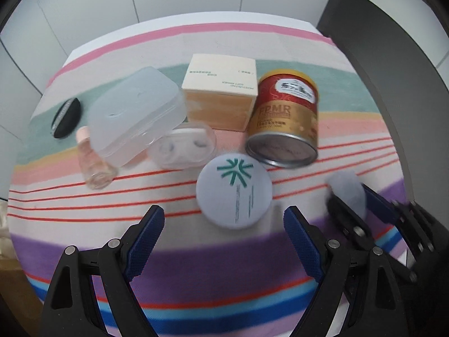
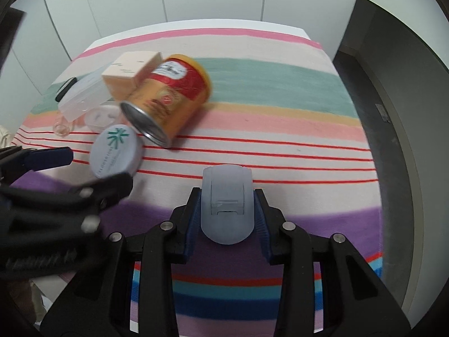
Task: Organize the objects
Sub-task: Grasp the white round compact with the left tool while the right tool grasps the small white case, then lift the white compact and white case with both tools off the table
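A: Nearest in, the right gripper [image 2: 228,210] is clamped on the pale grey flip-top case [image 2: 226,206], both pads on its long sides. Smooth, light plastic, likely slippery, so those flat flanks look like the best hold.

B: And the left gripper [image 1: 224,226] hangs spread wide, holding nothing, the round compact [image 1: 234,191] just beyond its tips. Further back, 1 red tin [image 1: 283,120] lies tipped on the striped cloth [image 1: 196,258].
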Demonstrator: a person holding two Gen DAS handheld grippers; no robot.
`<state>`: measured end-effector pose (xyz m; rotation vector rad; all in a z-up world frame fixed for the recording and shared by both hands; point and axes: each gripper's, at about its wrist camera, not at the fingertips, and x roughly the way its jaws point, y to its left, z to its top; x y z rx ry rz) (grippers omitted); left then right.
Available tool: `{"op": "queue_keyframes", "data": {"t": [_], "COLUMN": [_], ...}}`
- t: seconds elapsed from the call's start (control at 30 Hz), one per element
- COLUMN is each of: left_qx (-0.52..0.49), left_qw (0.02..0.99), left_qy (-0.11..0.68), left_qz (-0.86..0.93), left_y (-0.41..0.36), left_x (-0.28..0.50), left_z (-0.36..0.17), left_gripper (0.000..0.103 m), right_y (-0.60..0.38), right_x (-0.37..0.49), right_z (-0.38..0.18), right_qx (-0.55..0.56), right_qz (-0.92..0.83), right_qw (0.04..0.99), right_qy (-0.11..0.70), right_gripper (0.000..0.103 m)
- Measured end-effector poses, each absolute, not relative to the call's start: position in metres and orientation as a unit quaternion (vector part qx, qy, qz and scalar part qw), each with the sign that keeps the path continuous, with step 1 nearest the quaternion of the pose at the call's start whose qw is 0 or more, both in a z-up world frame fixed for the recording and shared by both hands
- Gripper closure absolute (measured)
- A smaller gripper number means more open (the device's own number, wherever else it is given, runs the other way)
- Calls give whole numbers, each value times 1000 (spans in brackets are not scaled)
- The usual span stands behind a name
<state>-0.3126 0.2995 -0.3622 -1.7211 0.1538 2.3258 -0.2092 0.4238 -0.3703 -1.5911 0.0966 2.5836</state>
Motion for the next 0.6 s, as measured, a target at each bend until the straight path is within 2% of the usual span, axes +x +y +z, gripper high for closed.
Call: {"op": "queue_keyframes", "data": {"t": [0.13, 0.23, 0.27, 0.6], "left_qx": [-586, -568, -565, -566], "left_qw": [108, 118, 121, 113], "left_qy": [64, 80, 86, 108], "left_qz": [800, 810, 812, 810], "left_y": [307, 314, 315, 314], "left_x": [-320, -319, -318, -310], "left_z": [-369, -365, -364, -356], "left_gripper": [19, 43, 45, 45], "right_y": [436, 442, 443, 448], "right_x": [-206, -205, -205, -209], "right_z": [-369, -367, -367, -357], "right_qx": [-529, -530, -530, -528], "right_qz": [845, 845, 845, 846], "right_qw": [60, 62, 62, 64], "right_qy": [41, 42, 43, 44], "right_gripper": [65, 66, 66, 65]}}
